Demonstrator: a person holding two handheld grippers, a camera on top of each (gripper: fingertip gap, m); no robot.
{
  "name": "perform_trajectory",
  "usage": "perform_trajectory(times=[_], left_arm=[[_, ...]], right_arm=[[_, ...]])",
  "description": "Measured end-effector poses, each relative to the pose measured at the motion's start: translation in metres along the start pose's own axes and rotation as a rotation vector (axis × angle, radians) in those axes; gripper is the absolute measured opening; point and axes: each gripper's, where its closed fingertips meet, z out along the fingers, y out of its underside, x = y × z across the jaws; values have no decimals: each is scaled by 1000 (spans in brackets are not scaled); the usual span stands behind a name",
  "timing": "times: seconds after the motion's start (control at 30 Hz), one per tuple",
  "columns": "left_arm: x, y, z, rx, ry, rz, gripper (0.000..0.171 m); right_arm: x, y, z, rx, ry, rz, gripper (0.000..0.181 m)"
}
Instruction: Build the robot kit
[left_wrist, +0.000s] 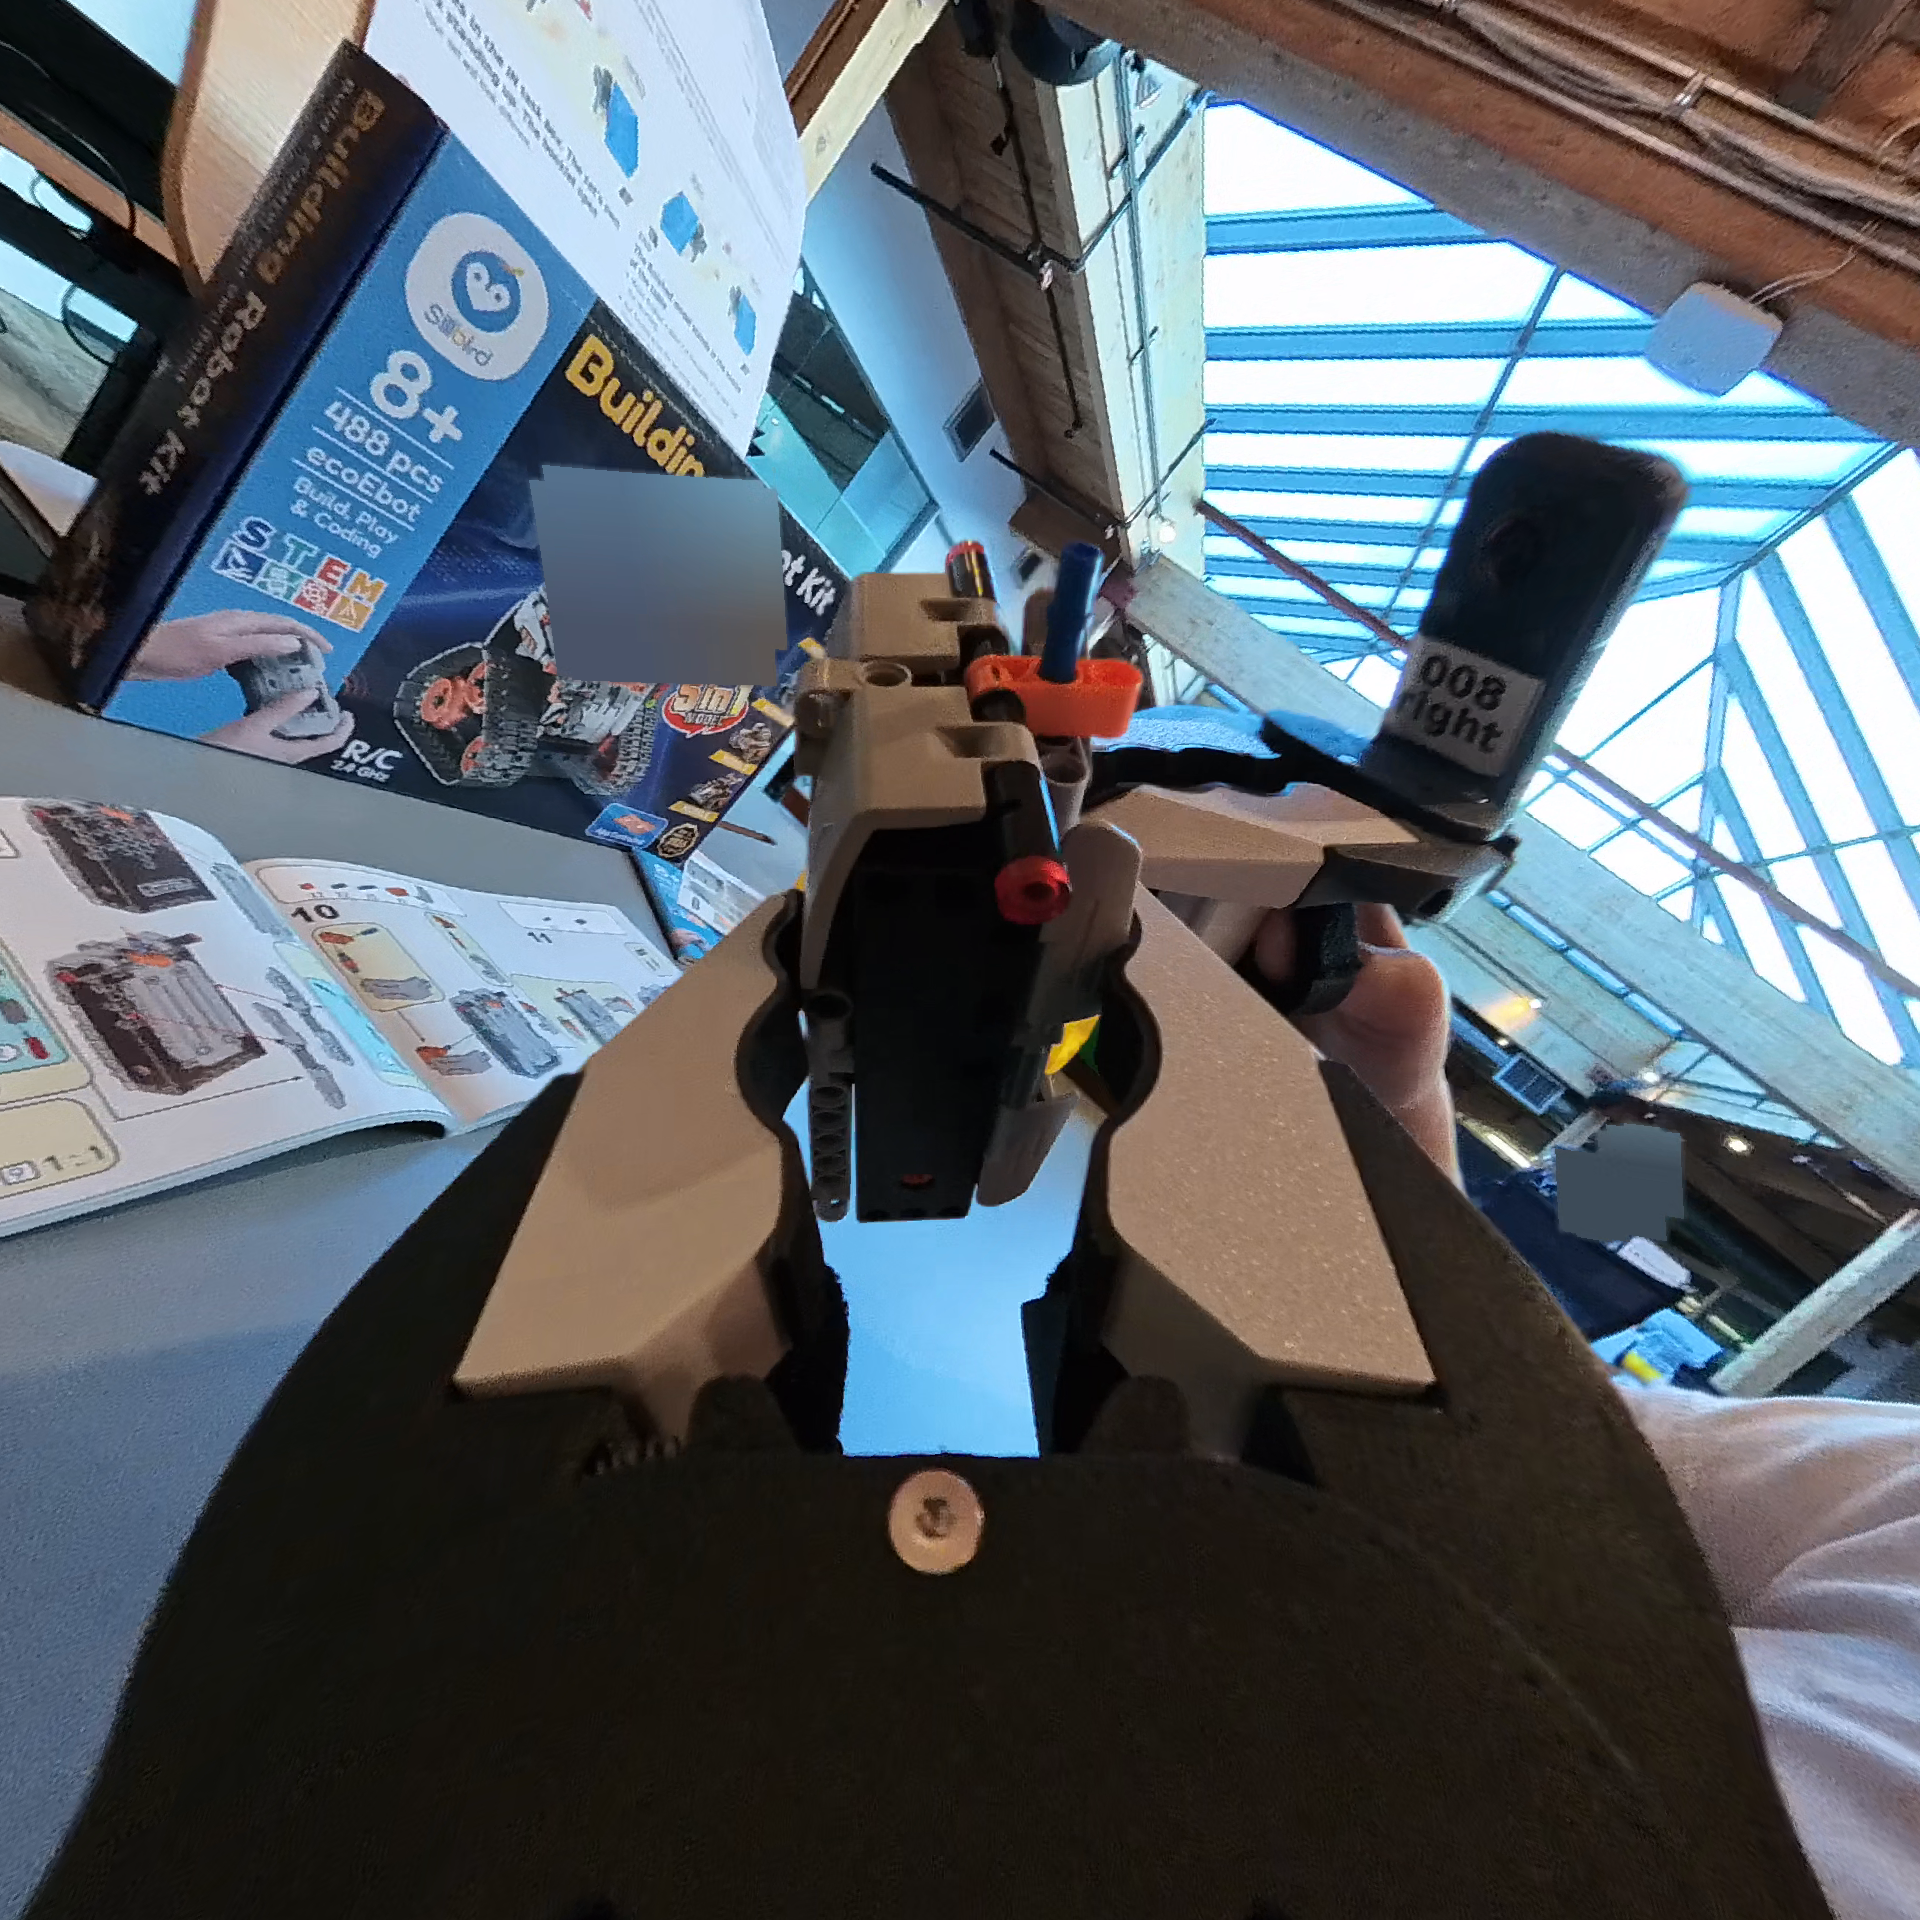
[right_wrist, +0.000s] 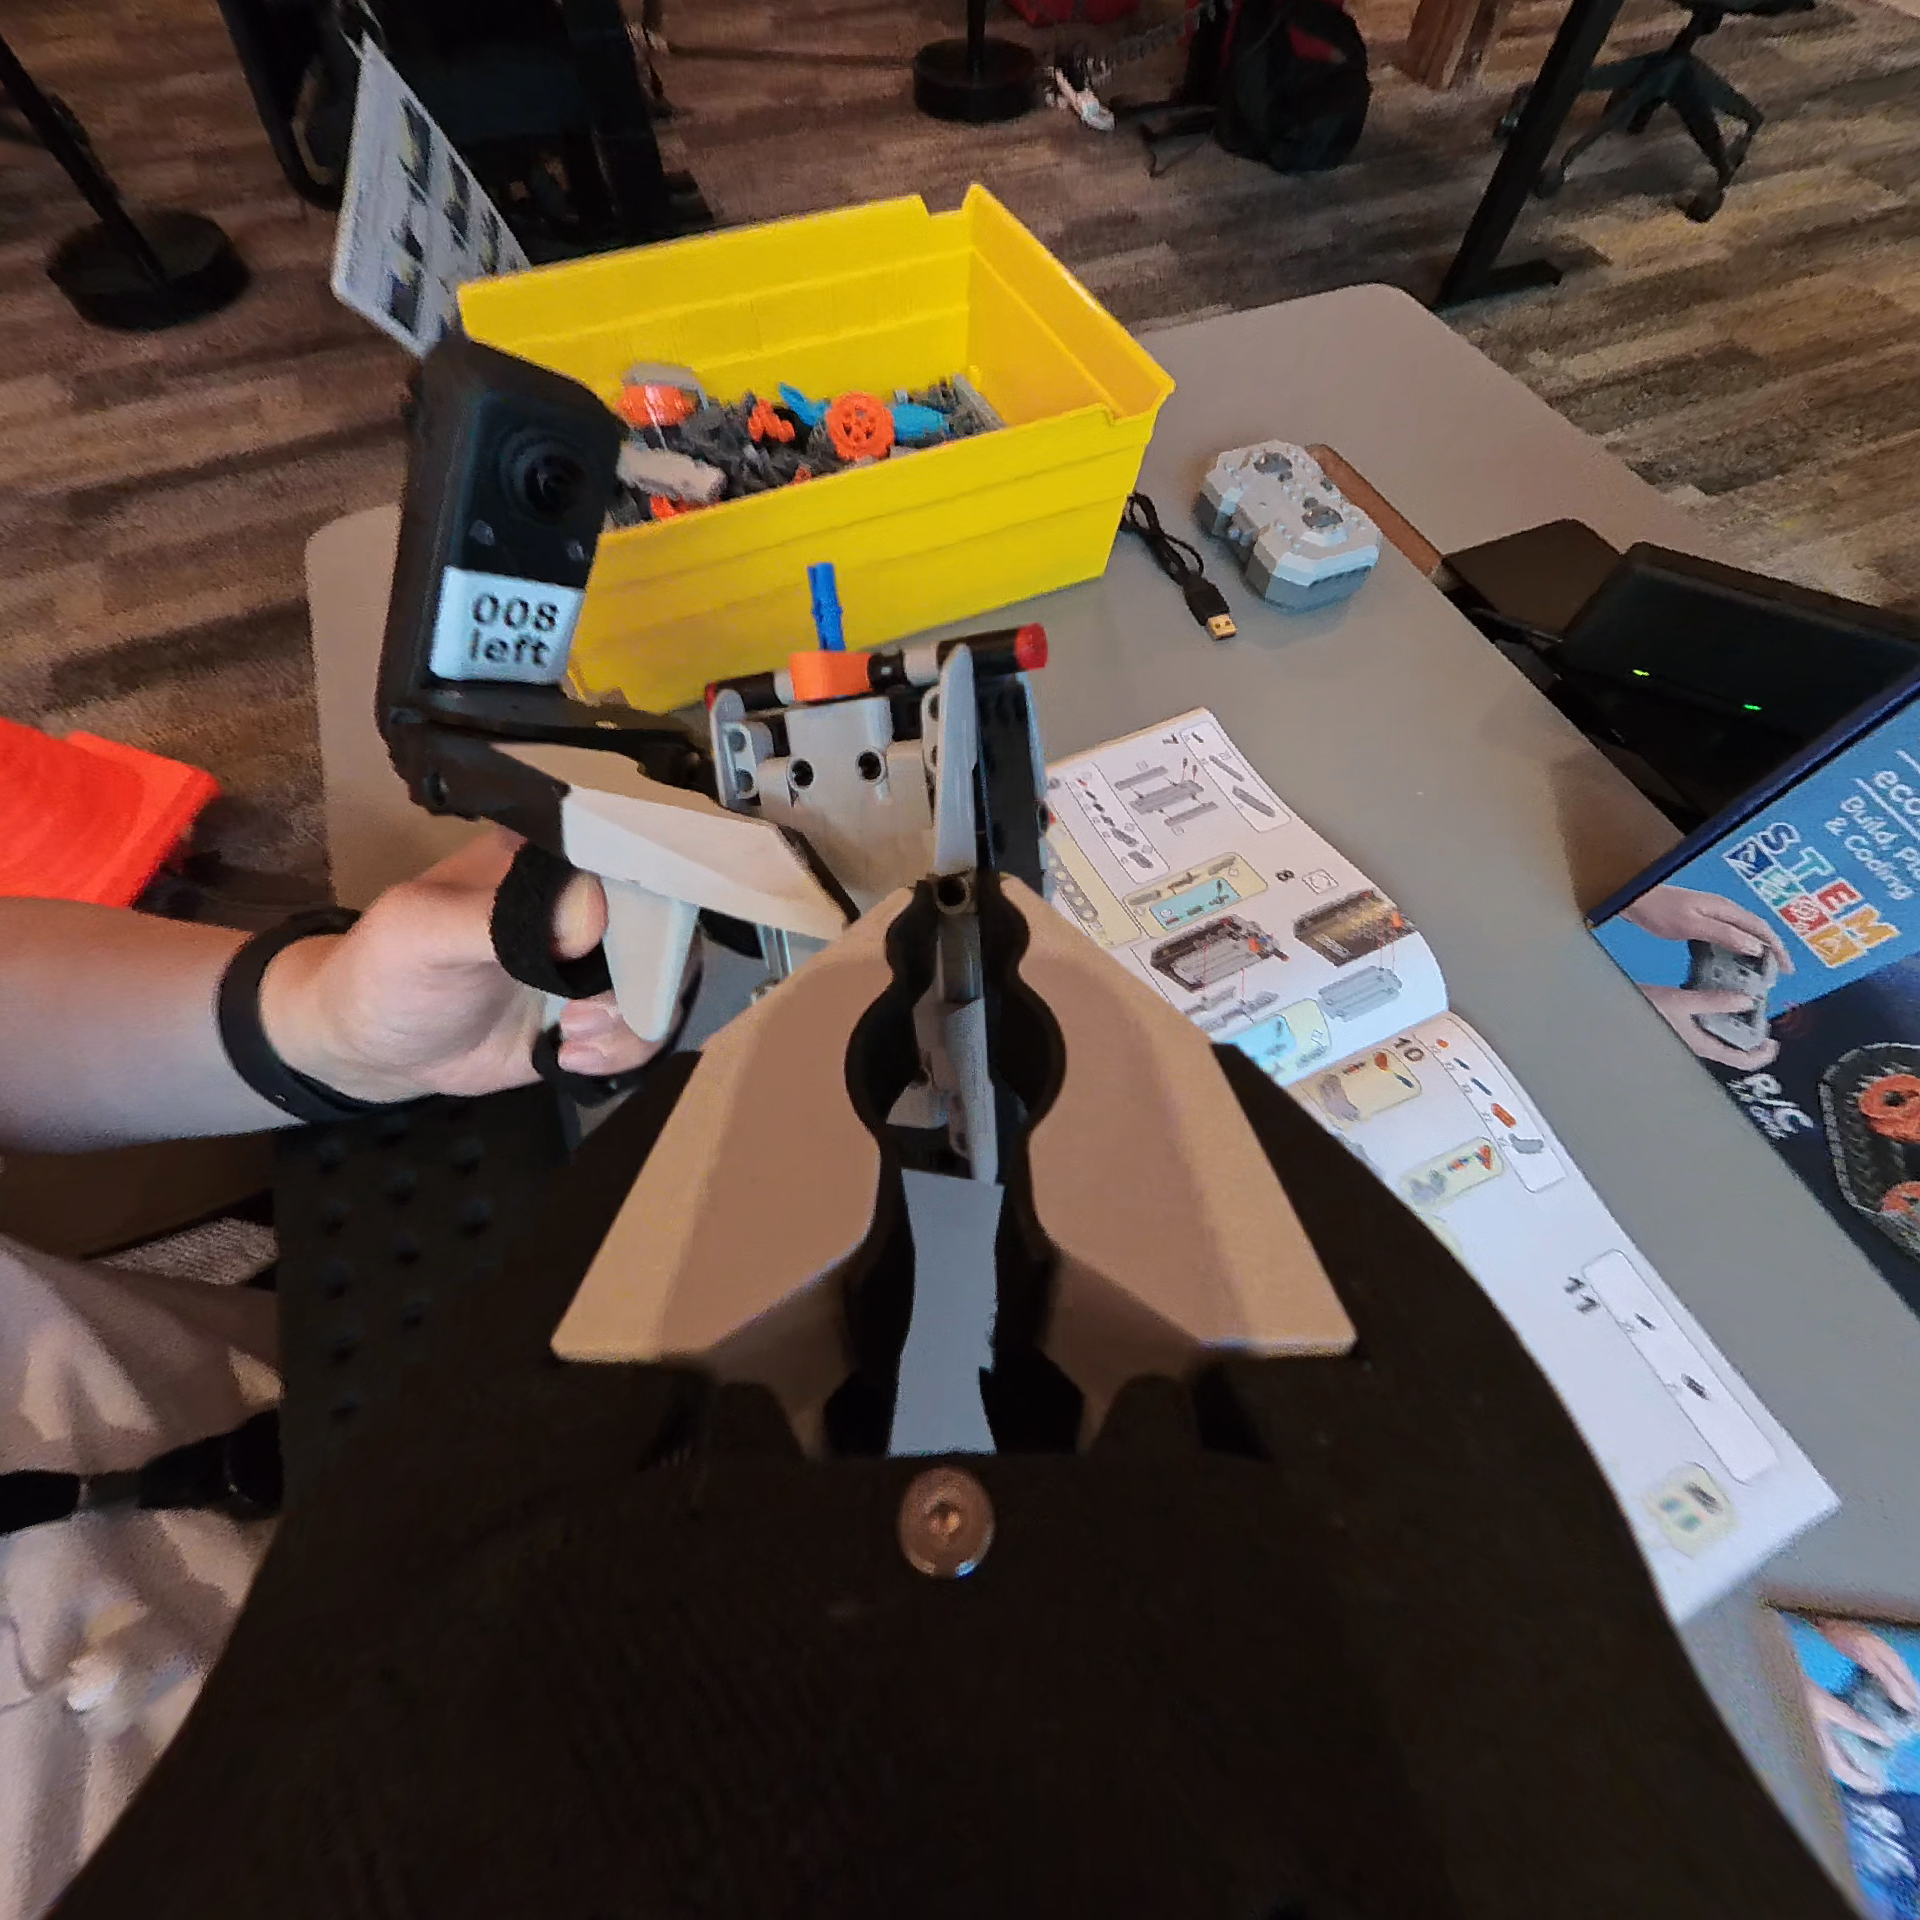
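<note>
A brick-built assembly (left_wrist: 914, 790) of grey and black blocks is held in the air between both grippers. It carries an orange beam (left_wrist: 1060, 686), a blue axle (left_wrist: 1070, 597) and red-tipped pins (left_wrist: 1032, 890). My left gripper (left_wrist: 951, 904) is shut on its black and grey body. In the right wrist view my right gripper (right_wrist: 961, 914) is shut on a thin grey panel (right_wrist: 961, 1029) at the side of the assembly (right_wrist: 831, 779). The left gripper's finger (right_wrist: 727, 842) clamps it from the left, held by a hand (right_wrist: 416, 987).
A yellow bin (right_wrist: 883, 561) with several loose parts stands at the far table edge. A grey remote controller (right_wrist: 1288, 520) and a USB cable (right_wrist: 1184, 571) lie beside it. An open instruction booklet (right_wrist: 1299, 987) and the blue kit box (left_wrist: 364, 468) are on the grey table (right_wrist: 1455, 436). Less than 4 cm separates the two grippers' tips.
</note>
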Motion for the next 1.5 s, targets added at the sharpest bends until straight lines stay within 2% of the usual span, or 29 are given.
perform_trajectory(times=[0.2,0.4,0.6,0.7,0.9,1.3,1.5], left_arm=[[-1,0,-1,3,17,-42,53],[-4,2,0,-17,-12,-26,53],[-16,5,1,4,36,-276,54],[-23,7,0,1,16,-316,54],[-28,4,-4,43,61,-464,54],[-32,0,-7,64,72,-512,53],[-32,-2,-9,76,84,-527,54]], right_arm=[[0,-2,2,33,-53,52,7],[1,0,3,-31,3,-29,7],[9,9,12,-137,55,42,8],[12,14,17,-213,78,44,9],[14,12,26,-271,69,113,9],[15,9,32,-274,100,19,15],[17,9,26,-260,94,11,26]])
